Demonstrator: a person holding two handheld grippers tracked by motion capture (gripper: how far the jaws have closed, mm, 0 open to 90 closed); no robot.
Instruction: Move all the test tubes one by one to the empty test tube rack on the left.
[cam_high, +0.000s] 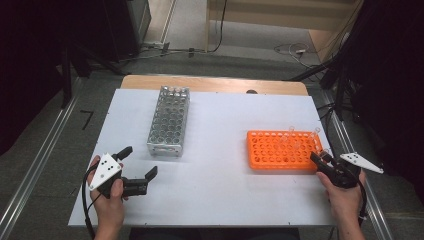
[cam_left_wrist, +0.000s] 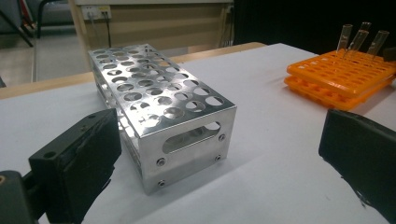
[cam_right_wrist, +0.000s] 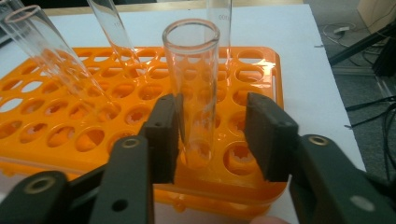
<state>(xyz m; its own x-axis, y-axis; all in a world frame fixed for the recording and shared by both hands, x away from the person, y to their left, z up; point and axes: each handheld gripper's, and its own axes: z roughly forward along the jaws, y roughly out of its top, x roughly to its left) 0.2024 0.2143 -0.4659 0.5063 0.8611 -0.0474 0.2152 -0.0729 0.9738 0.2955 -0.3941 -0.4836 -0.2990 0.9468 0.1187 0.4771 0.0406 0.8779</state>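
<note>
Test tube (cam_right_wrist: 192, 88) stands in orange rack (cam_right_wrist: 252, 65) on white table (cam_high: 220, 150), between the right gripper (cam_right_wrist: 212, 135)'s unclenched fingers (cam_right_wrist: 268, 135); left gripper (cam_high: 135, 167) released.

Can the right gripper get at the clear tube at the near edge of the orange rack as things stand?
Probably yes. The right gripper already has its jaws on either side of the clear tube, which stands upright in the orange rack. One pad sits close against it; a gap shows on the other side, with nothing in between.

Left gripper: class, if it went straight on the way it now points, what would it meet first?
Probably the metal rack: it stands just ahead of the left gripper, whose jaws are open and empty. It sits toward the left jaw's side, so the gripper might only clip its near corner.
</note>
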